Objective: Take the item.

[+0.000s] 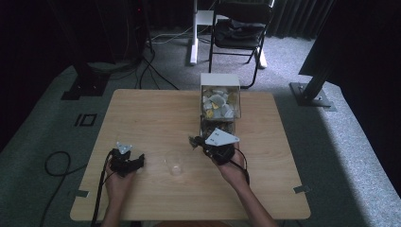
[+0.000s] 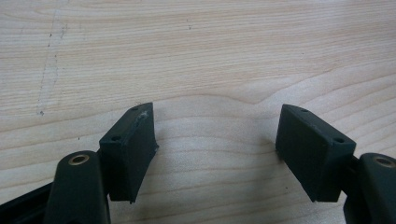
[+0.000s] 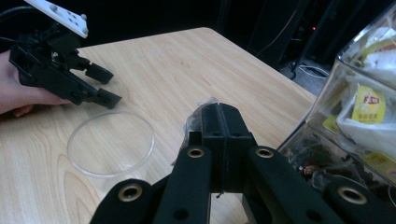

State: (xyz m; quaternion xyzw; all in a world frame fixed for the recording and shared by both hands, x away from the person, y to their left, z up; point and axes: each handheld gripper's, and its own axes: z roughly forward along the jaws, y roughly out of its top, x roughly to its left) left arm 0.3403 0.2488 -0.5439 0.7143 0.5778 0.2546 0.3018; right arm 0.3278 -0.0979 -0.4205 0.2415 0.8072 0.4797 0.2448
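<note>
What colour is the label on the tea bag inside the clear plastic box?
Yellow label with a red mark, seen best in the right gripper view through the clear plastic box.

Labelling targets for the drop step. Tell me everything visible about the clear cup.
The cup is clear plastic by the look, round-rimmed, upright and empty, standing on the wooden table between the two hands. In the right gripper view its rim lies just beyond the left hand-held gripper, whose jaws stand open above the wood, apart from it. Nothing touches the cup but the table. The right hand-held gripper is shut on a small clear wrapper near it.
</note>
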